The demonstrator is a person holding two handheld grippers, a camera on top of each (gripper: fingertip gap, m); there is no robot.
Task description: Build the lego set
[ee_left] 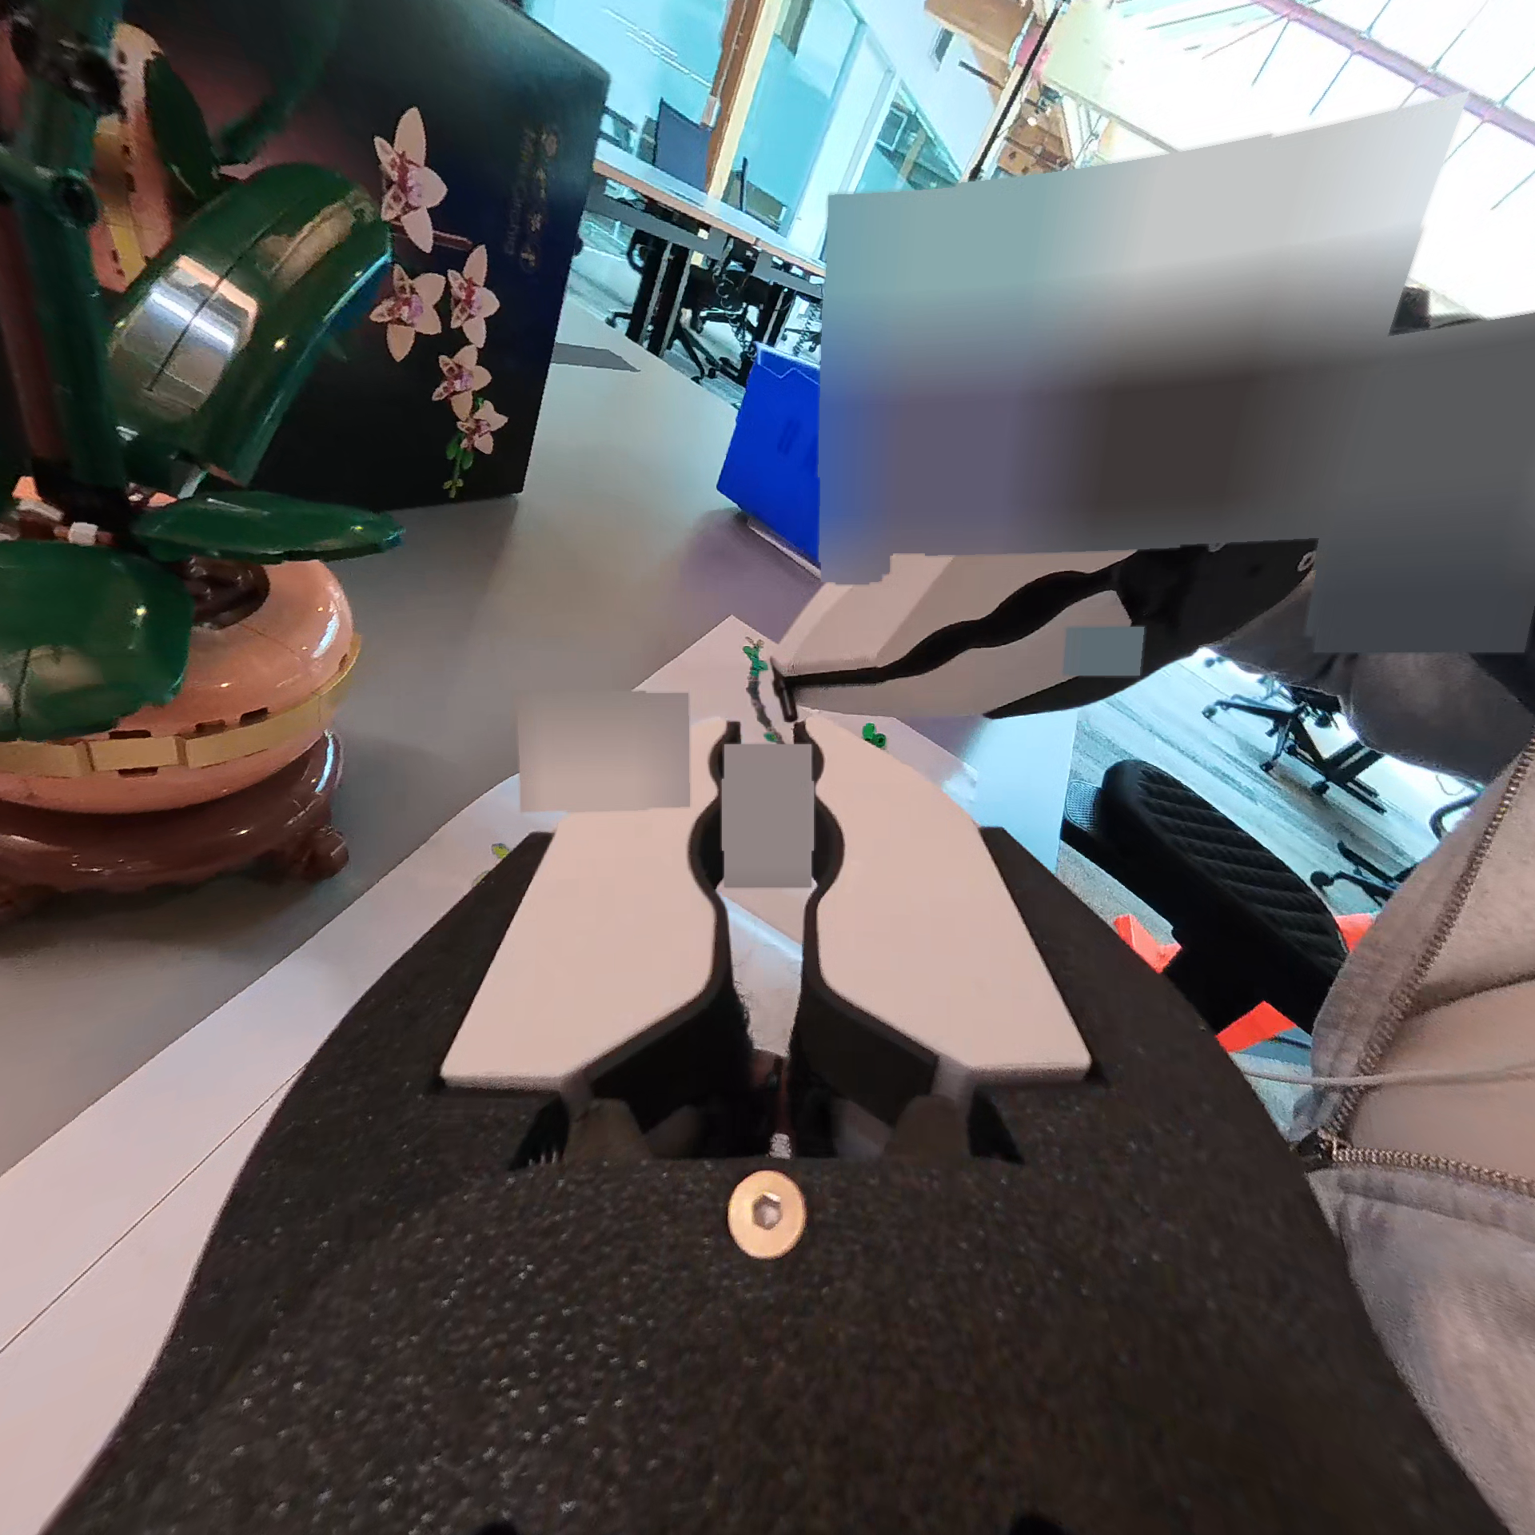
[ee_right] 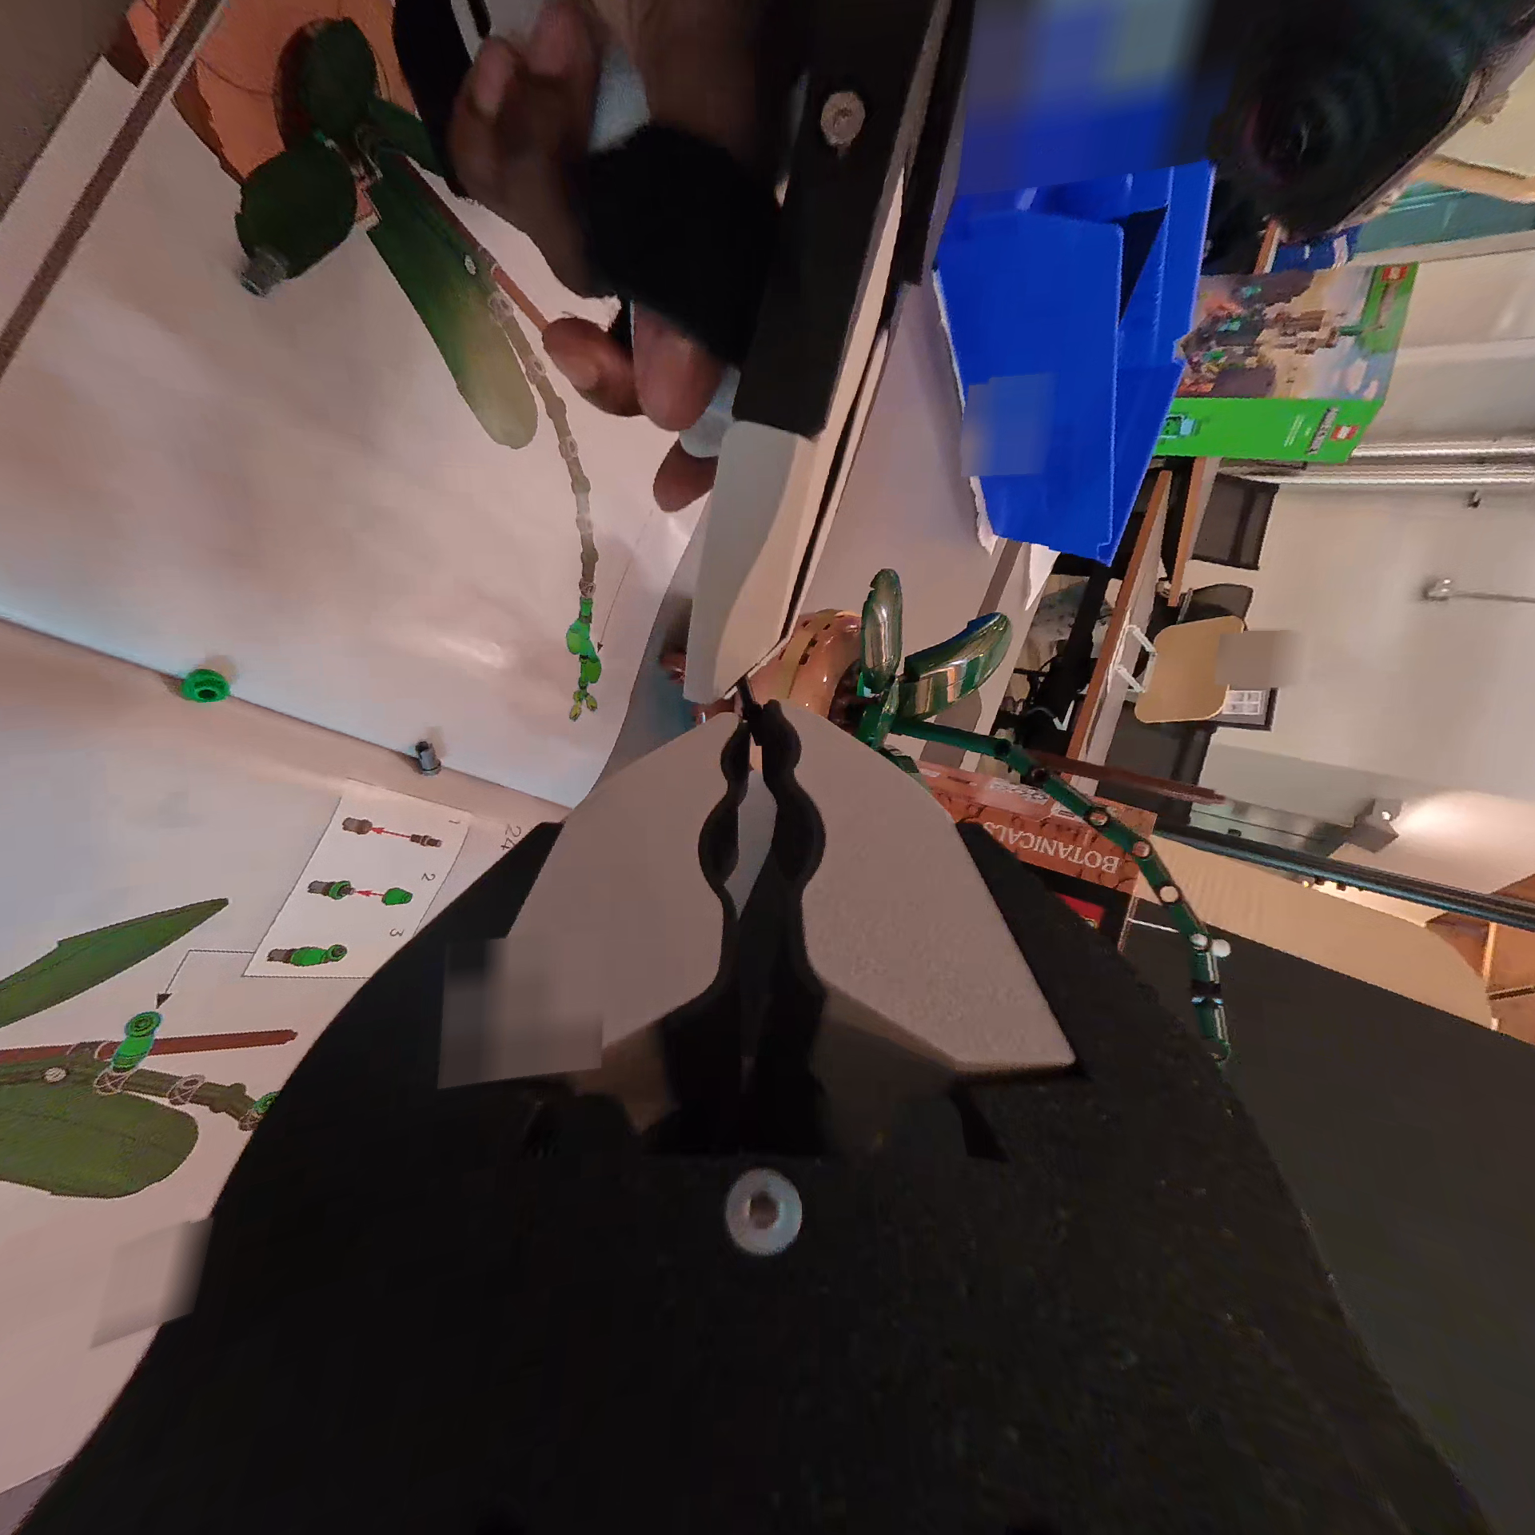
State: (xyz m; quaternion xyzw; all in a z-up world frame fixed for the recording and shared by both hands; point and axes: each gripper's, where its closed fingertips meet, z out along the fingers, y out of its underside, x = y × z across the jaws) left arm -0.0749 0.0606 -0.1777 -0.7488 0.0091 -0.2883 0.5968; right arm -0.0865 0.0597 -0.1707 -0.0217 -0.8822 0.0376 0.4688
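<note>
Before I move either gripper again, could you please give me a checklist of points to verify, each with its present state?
1. Left gripper fingertips apart: ok, a gap shows between them.
2. Right gripper shut: ok, its pads meet at the tips.
3. Something held by the right gripper: cannot tell.
4. Room between the two grippers' tips: not ok, they are almost touching over the booklet.
5. Green piece and grey piece free: ok, both lie loose on the booklet, apart from both grippers.
6. Plant model steady: ok, upright on its brown base.
</note>
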